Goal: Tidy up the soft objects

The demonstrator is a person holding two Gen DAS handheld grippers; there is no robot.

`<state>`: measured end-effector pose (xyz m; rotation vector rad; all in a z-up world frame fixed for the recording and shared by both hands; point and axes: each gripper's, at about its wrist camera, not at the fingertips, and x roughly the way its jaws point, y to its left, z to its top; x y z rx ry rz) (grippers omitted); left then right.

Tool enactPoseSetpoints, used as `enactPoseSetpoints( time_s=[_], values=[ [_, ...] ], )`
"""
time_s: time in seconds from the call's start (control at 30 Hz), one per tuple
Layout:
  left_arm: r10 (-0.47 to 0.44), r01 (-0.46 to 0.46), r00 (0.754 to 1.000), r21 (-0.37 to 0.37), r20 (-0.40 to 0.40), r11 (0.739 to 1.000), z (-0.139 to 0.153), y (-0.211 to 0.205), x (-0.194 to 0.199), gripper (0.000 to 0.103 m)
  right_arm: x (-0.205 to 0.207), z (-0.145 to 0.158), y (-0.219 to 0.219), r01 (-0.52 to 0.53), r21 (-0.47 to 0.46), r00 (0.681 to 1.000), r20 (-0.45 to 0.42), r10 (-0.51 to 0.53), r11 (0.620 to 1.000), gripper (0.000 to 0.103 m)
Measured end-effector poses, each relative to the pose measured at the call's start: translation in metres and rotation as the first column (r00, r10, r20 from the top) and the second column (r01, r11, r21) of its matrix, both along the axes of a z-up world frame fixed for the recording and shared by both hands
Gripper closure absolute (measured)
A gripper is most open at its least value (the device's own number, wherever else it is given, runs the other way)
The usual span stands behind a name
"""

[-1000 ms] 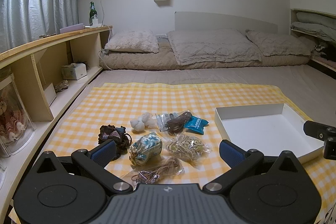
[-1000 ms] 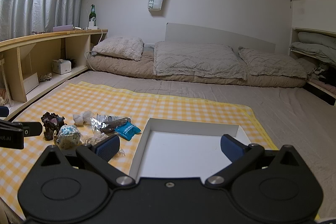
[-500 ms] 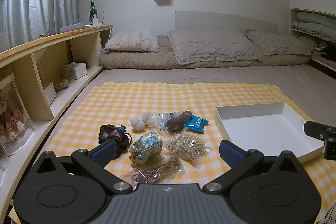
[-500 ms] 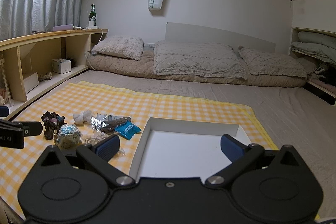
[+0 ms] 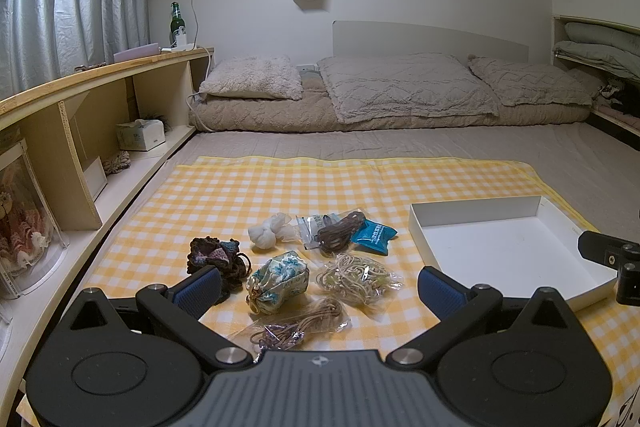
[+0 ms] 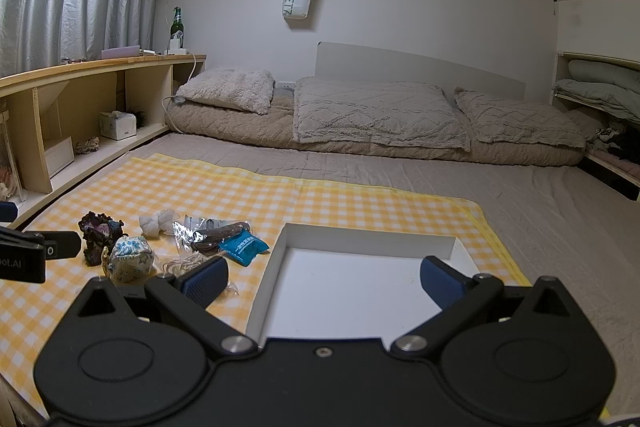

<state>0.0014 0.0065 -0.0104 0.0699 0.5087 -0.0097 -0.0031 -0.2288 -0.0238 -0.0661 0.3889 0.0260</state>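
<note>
A bedroom floor carries a yellow checked cloth [image 5: 280,187]. Small soft items cluster left of an empty white cardboard tray [image 5: 500,247]. The left tool [image 5: 318,287] and right tool [image 6: 324,277] hang wide open, empty. Sorting seems not begun; next, likely grasping the floral fabric pouch [image 5: 278,277].

You have in front of you:
Cord bags [image 5: 301,323]: three, counting two more [image 5: 354,277] [image 5: 334,235]
Pouch [image 5: 278,277]: one
Scrunchie [image 5: 218,259]: one
White bundle [image 5: 270,231]: one
Blue packet [image 5: 374,235]: one
Tray [image 5: 500,247]: one
Pillows [image 5: 254,77]: three, with two more [image 5: 404,87] [image 5: 528,83]
</note>
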Motion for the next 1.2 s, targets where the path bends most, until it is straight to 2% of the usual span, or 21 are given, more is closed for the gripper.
enactPoseSetpoints(
  time_s=[0.3, 0.47, 0.6, 0.97, 1.07, 1.2],
  values=[
    [0.005, -0.005, 1.0, -0.003, 0.014, 1.0, -0.004, 0.005, -0.003, 0.0, 0.0, 0.002, -0.001, 0.0, 0.0, 1.0, 0.0, 0.0, 1.0, 0.0],
    [0.012, -0.012, 1.0, -0.005, 0.025, 1.0, 0.003, 0.007, -0.001, 0.0, 0.001, 0.0, -0.001, 0.006, 0.016, 1.0, 0.002, -0.006, 1.0, 0.0],
    [0.025, -0.026, 0.999, 0.026, 0.049, 0.999, 0.014, 0.009, 0.002, 0.0, 0.002, -0.008, 0.004, 0.003, 0.023, 1.0, 0.001, -0.003, 1.0, 0.0],
    [0.065, -0.071, 0.985, 0.029, 0.158, 0.997, 0.049, 0.026, 0.025, 0.0, 0.014, 0.02, 0.001, -0.045, 0.009, 0.998, 0.033, 0.045, 0.999, 0.0],
    [0.075, -0.081, 0.987, 0.038, 0.145, 0.996, 0.057, 0.028, 0.041, 0.0, 0.022, 0.028, -0.003, -0.045, 0.014, 0.998, 0.036, 0.045, 0.999, 0.0],
    [0.044, -0.056, 0.99, 0.082, 0.133, 0.995, 0.061, 0.027, 0.062, 0.0, 0.037, 0.04, -0.004, -0.079, -0.004, 0.996, 0.047, 0.08, 0.997, 0.0]
  ],
)
